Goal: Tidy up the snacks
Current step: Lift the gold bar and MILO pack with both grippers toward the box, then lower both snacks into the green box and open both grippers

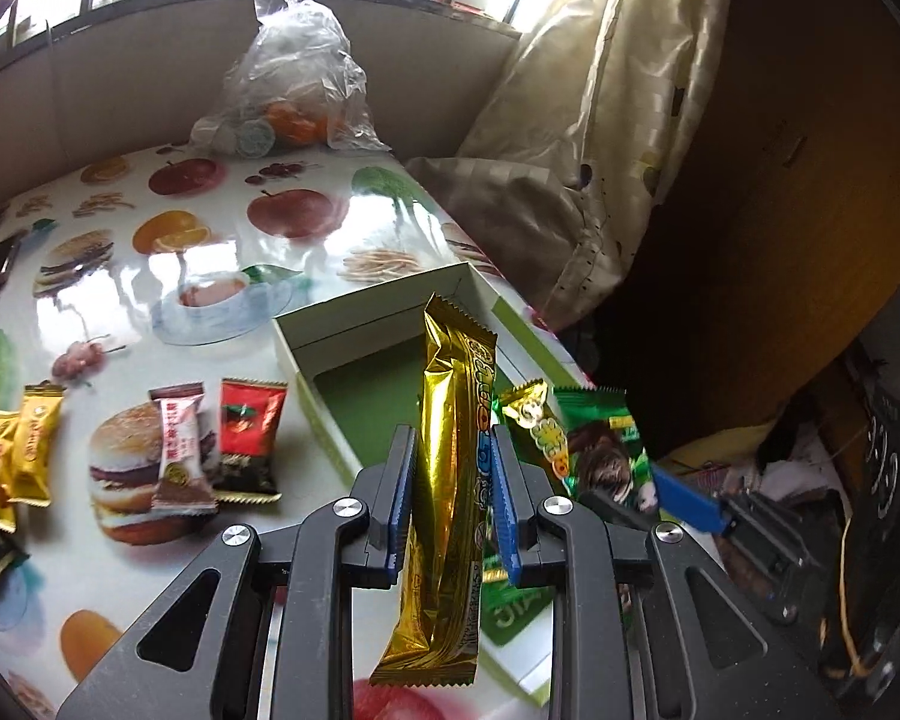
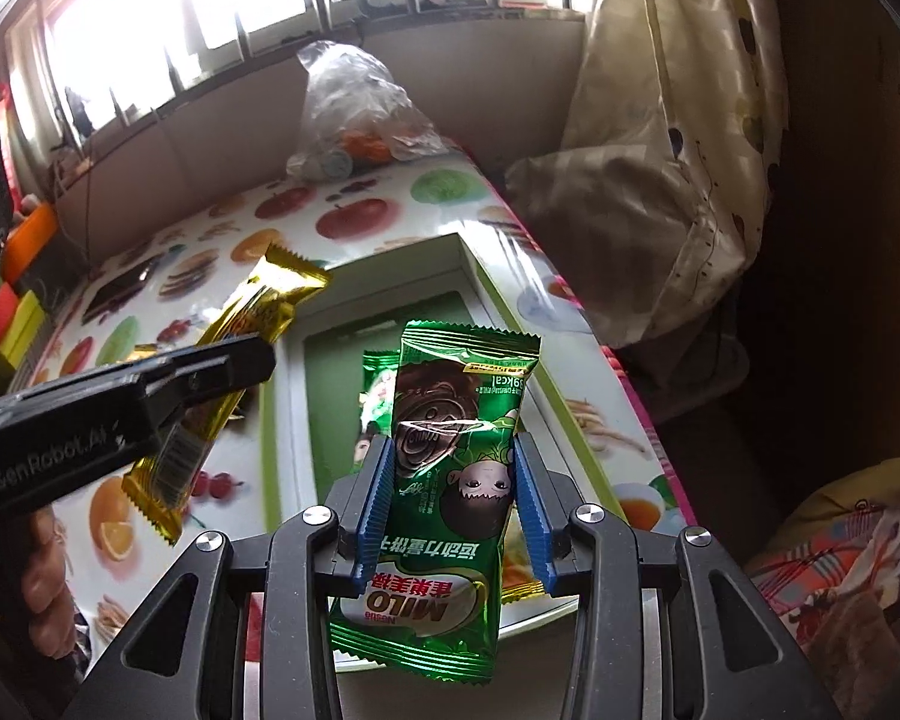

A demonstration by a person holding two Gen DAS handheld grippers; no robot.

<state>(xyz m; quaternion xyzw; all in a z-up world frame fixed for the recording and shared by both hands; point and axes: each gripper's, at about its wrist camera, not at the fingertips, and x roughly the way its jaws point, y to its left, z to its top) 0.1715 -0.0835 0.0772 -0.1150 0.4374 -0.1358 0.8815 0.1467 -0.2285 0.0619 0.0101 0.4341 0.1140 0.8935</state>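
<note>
Gold foil, creased and glossy, wraps the long bar (image 1: 444, 468) that we hold in the left gripper (image 1: 453, 498). Its blue ribbed pads press on the bar's two long edges near mid-length, so the bar stands upright along the fingers with both crimped ends free. In our judgement this mid-length grip keeps the slim packet from swinging during transfer.

The right gripper (image 2: 450, 507) is closed on the green packet (image 2: 450, 480), a flat, shiny pillow pack with serrated end seals; the pads pinch its sides and the film buckles slightly between them. It hangs above the box (image 2: 282, 396).

The box is a shallow rectangular tray with white card walls and a green floor, lying near the table edge. At least one other green packet (image 2: 378, 384) already lies inside. Both held snacks are near or over its opening, which suggests we are carrying them in.

Loose snacks remain on the slick, fruit-printed tablecloth (image 1: 222, 276): yellow packets (image 1: 27, 450), a pink-and-brown packet (image 1: 180, 450) and a red packet (image 1: 249, 438). A clear plastic bag (image 1: 300, 78) sits at the far end.
</note>
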